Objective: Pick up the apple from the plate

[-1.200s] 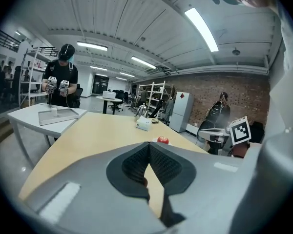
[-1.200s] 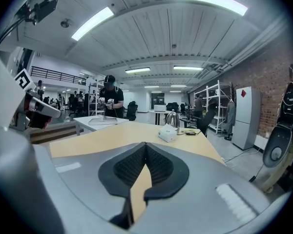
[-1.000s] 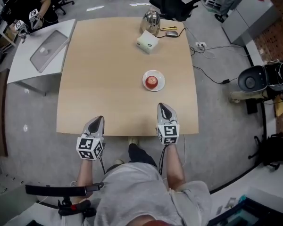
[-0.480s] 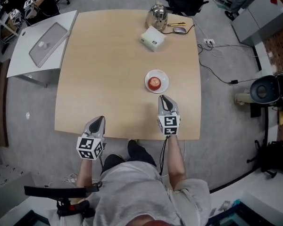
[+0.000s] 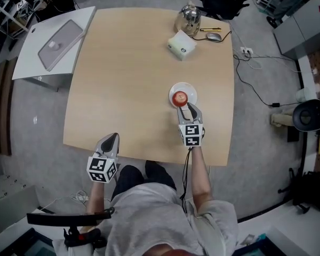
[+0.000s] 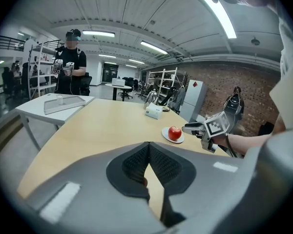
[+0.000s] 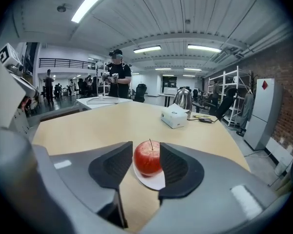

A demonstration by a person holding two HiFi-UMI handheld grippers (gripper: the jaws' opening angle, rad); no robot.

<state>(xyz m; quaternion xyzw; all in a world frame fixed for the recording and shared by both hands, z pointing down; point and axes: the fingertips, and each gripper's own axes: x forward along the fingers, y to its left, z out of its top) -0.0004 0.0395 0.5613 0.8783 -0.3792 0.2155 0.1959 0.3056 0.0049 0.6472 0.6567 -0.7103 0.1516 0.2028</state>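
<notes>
Near the desk's point(image 5: 128, 79) right edge, about midway along it, the red apple point(image 5: 180, 97) sits on a small white plate point(image 5: 173, 89). The right gripper point(image 5: 188, 109) reaches in from the near edge, tips at the plate's near rim. Its jaws are opening, with the apple framed between them and neither pad pressing on it. At the near edge, toward the left corner, the left gripper point(image 5: 112, 138) hovers with its jaws together, holding nothing.

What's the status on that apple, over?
Right gripper opening, apple at its jaw tips, ungripped. Left gripper shut, idle. Apple on plate. Nothing blocking.
</notes>
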